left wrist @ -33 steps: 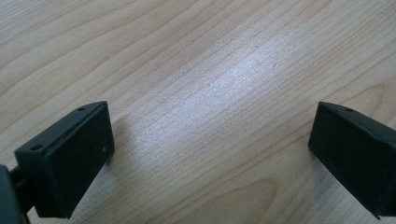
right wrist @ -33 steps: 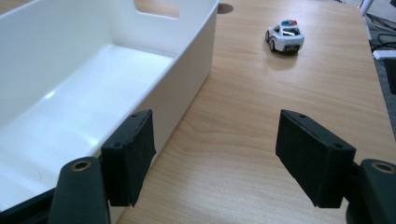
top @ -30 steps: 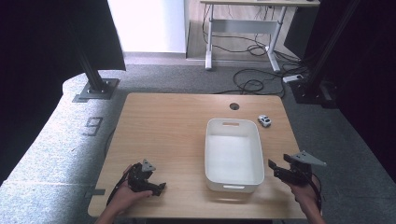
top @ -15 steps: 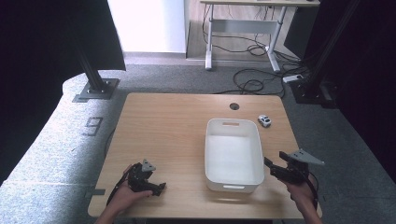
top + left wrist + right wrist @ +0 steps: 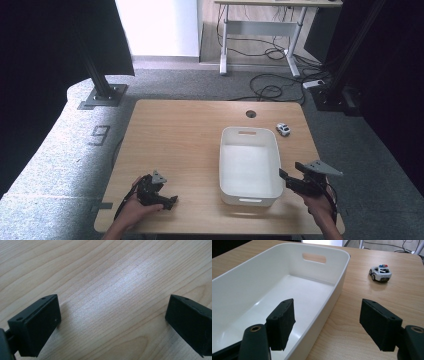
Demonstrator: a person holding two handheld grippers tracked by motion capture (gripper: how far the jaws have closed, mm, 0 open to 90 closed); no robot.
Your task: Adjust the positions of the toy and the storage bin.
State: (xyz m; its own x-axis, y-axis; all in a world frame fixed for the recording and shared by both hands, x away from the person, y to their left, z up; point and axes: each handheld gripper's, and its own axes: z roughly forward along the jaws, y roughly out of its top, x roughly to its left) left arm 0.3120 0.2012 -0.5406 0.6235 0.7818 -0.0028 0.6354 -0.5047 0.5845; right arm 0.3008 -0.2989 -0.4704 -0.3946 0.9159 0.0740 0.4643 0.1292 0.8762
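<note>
An empty white bin point(image 5: 248, 199) with handle slots stands right of the table's middle. A small white toy police car point(image 5: 283, 129) sits on the wood past the bin's far right corner. My right gripper point(image 5: 287, 181) hovers at the bin's near right corner. In the right gripper view it point(image 5: 327, 302) is open, straddling the bin's right rim point(image 5: 342, 277), with the toy car point(image 5: 380, 273) farther ahead. My left gripper point(image 5: 165, 197) rests low near the table's front left. In the left gripper view it point(image 5: 112, 302) is open over bare wood with nothing between the jaws.
The wooden table point(image 5: 175, 135) has a round cable hole point(image 5: 251, 114) near its far edge. Grey carpet surrounds it, with a metal stand base point(image 5: 102, 96) at the back left and cables point(image 5: 270, 90) under a desk behind.
My right gripper has moved slightly left, closer to the bin's near right corner. The left gripper has stayed put.
</note>
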